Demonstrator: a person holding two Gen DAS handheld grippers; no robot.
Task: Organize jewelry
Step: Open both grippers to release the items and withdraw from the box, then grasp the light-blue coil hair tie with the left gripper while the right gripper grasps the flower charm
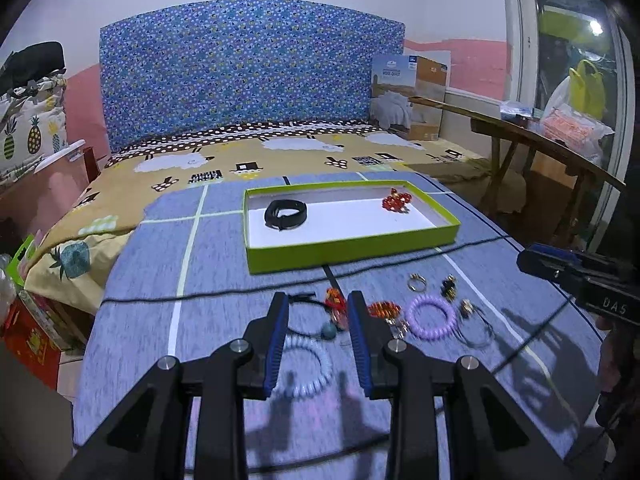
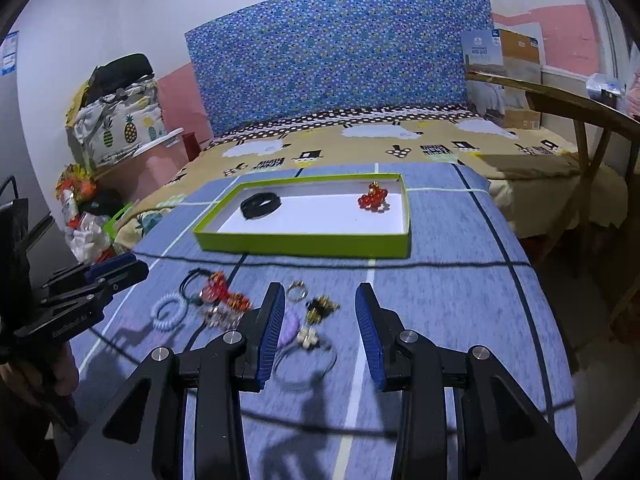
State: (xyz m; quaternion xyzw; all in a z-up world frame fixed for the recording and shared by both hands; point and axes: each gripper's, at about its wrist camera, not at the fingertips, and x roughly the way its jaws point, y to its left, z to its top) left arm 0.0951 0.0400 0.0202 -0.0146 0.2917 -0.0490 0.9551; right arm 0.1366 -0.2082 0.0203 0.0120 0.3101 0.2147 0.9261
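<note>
Both tools gape, left tool [image 1: 318,334] and right tool [image 2: 320,330]; that springy lilac coil bracelet [image 1: 431,317], probably light, wants pinching across its band.

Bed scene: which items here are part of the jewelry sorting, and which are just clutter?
Job items: green tray, black band and red bead cluster inside it, purple coil bracelet, white coil bracelet, gold ring.

Clutter: quilt box, pineapple bag, black cord.
</note>
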